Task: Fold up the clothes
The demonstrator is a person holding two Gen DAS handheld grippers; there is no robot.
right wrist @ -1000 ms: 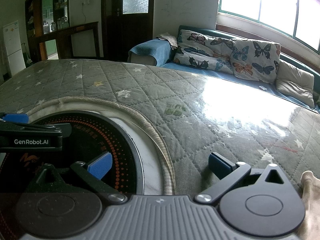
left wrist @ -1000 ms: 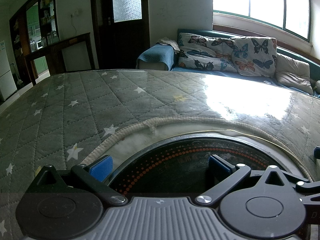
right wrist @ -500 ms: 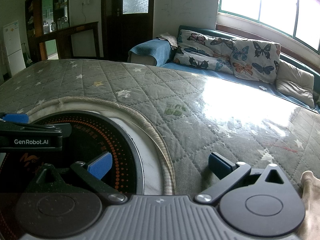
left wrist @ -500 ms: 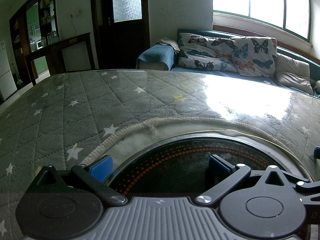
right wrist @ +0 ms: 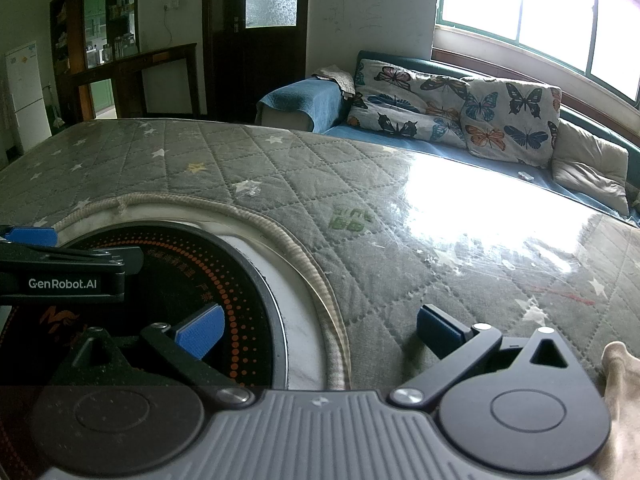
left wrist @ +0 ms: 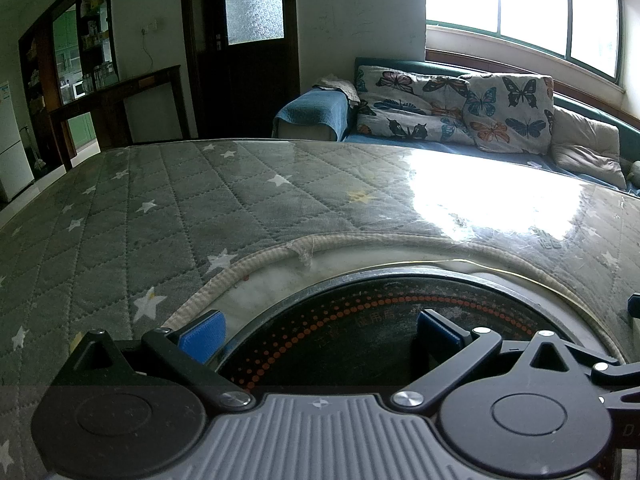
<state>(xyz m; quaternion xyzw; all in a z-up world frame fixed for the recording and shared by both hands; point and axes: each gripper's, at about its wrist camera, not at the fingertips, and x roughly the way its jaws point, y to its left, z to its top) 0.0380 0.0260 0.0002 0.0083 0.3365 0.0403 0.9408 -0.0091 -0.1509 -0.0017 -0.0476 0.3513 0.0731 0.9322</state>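
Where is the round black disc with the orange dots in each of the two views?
Left wrist view: the black disc fills the lower centre, behind the open left tongs.
Right wrist view: it lies at lower left, partly behind the open right tongs.
Shared landmark: the butterfly cushions.

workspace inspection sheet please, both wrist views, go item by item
surface: grey quilted star cover under glossy clear film, glare from the window
job's things: only a beige cloth at the right edge of the right view; rest hidden
clutter: round black cooktop set in a cutout, with a frayed beige trim
grippers: left gripper and right gripper, jaws open, holding nothing
cables: one wall cord by the socket
surroundings: sofa with butterfly cushions, dark door, shelves, fridge
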